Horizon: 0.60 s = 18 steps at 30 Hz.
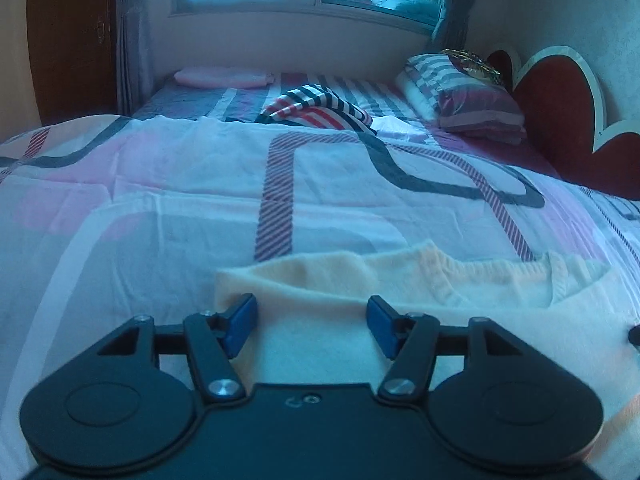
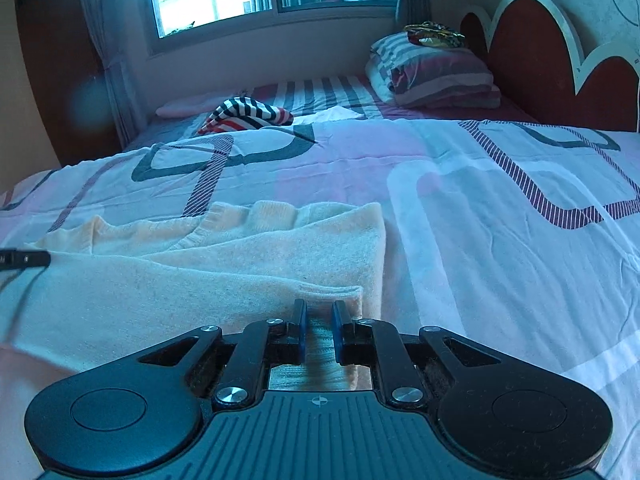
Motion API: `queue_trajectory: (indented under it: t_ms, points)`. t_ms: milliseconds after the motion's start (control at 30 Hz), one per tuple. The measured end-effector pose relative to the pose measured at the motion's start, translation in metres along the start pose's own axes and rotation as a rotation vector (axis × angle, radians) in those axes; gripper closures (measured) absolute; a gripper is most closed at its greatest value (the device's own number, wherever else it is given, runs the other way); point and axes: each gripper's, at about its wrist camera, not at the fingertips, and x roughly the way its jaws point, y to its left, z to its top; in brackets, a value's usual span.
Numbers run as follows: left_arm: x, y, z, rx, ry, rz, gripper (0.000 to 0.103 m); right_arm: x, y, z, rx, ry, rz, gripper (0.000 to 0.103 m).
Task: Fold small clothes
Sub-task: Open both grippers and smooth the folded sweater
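Observation:
A cream knitted garment [image 1: 400, 280] lies partly folded on the patterned bedspread [image 1: 180, 184], close in front of both grippers. My left gripper [image 1: 312, 304] is open, its blue pads [image 1: 240, 320] wide apart over the garment's near left corner and pressing nothing. In the right wrist view the same garment [image 2: 240, 256] shows a folded layer ending at a soft edge near the fingers. My right gripper [image 2: 319, 308] is nearly closed, and a fold of the cream knit fills the narrow gap between its pads [image 2: 301, 328].
A striped navy, red and white garment [image 1: 316, 108] lies crumpled further up the bed, with a pink folded item [image 1: 224, 77] behind it. Striped pillows [image 1: 468, 96] lean on the red headboard [image 1: 560, 120] at right. A black part with a cable [image 2: 24, 260] pokes in from the left.

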Motion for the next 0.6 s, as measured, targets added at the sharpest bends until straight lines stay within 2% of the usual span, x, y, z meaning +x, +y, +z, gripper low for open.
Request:
queue_trajectory:
  t_ms: [100, 200, 300, 367, 400, 467, 533, 567, 600]
  points:
    - [-0.014, -0.003, -0.004, -0.016, -0.034, -0.004, 0.043, -0.004, 0.006, 0.01, 0.054, -0.067, 0.019, 0.091]
    - [-0.021, -0.028, -0.014, -0.006, -0.047, -0.034, 0.043, 0.012, 0.042, 0.02, 0.053, -0.037, 0.108, 0.089]
    - [-0.024, -0.059, -0.023, 0.035, -0.056, -0.032, 0.042, 0.026, 0.096, 0.018, -0.065, -0.02, 0.218, 0.069]
    - [-0.022, -0.067, -0.029, 0.047, -0.043, -0.011, 0.042, 0.034, 0.117, 0.012, -0.132, 0.002, 0.259, 0.067]
    - [-0.022, -0.066, -0.032, 0.055, -0.039, 0.0, 0.042, 0.037, 0.122, 0.008, -0.164, 0.004, 0.263, 0.067]
    - [-0.025, -0.054, -0.037, 0.068, -0.047, 0.021, 0.042, 0.04, 0.117, 0.006, -0.204, -0.004, 0.207, 0.067]
    - [-0.03, -0.035, -0.042, 0.056, -0.055, 0.038, 0.042, 0.044, 0.088, 0.011, -0.128, -0.002, 0.1, 0.068]
    - [-0.032, -0.024, -0.044, 0.037, -0.055, 0.052, 0.041, 0.046, 0.075, 0.013, -0.087, 0.005, 0.073, 0.068]
    - [-0.033, -0.015, -0.044, 0.0, -0.051, 0.031, 0.041, 0.048, 0.062, 0.014, -0.044, 0.016, 0.089, 0.068]
